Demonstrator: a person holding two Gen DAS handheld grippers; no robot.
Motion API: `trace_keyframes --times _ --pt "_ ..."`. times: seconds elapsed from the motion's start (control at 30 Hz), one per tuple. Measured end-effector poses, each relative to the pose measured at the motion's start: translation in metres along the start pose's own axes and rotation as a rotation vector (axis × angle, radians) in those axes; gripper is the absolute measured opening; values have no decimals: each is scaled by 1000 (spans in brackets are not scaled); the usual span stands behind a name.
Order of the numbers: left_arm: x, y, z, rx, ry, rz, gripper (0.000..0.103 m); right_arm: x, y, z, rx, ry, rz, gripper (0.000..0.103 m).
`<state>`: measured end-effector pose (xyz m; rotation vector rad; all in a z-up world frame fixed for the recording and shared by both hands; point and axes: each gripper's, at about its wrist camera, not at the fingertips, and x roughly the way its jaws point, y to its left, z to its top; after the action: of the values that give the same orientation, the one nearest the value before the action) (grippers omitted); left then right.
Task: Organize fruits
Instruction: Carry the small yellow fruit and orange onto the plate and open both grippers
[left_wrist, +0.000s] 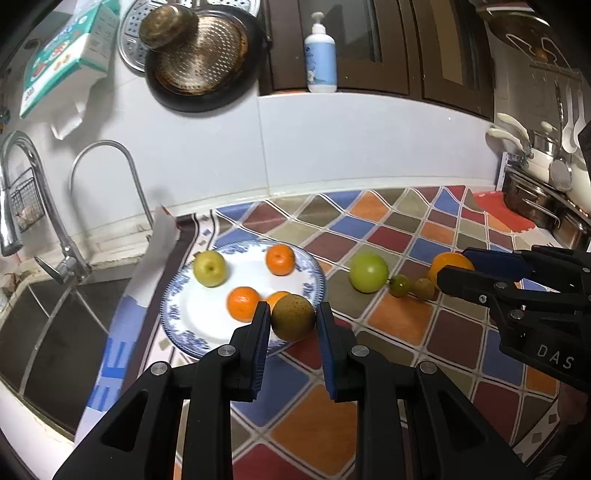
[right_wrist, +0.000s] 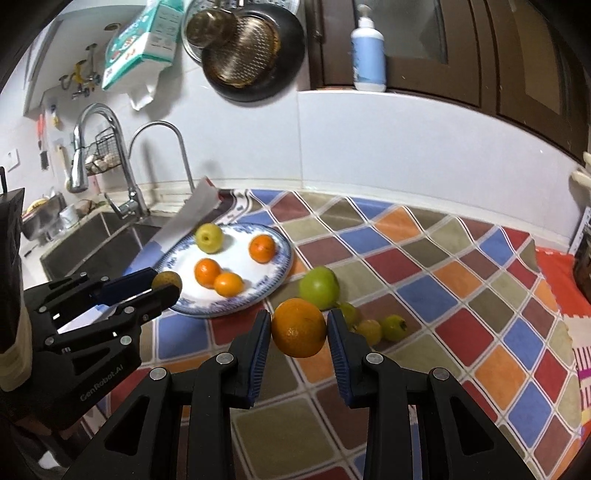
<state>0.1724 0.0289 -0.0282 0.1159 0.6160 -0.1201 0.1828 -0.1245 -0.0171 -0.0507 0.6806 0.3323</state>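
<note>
Two grippers, each clamped on one fruit. Left gripper (left_wrist: 293, 317): fingers closed on a brownish-green round fruit (left_wrist: 293, 317), held at frame centre over the near rim of the blue-patterned plate (left_wrist: 173, 295). Right gripper (right_wrist: 298, 328): fingers closed on a large orange (right_wrist: 298, 328), centre of frame, above the checkered tablecloth (right_wrist: 443, 295). On the plate, left of centre: a yellow apple (left_wrist: 209, 268) and three small oranges (left_wrist: 280, 260). On the cloth beside the plate: a green apple (left_wrist: 369, 272) and small green fruits (left_wrist: 400, 285).
</note>
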Motion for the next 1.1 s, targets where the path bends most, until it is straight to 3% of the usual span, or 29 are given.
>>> trace_keyframes --times 0.53,1.1 --pt "-3 56 4 25 -38 34 26 25 59 36 -53 -52 42 33" --pt "48 103 8 8 3 16 26 96 89 65 -96 -14 63 33"
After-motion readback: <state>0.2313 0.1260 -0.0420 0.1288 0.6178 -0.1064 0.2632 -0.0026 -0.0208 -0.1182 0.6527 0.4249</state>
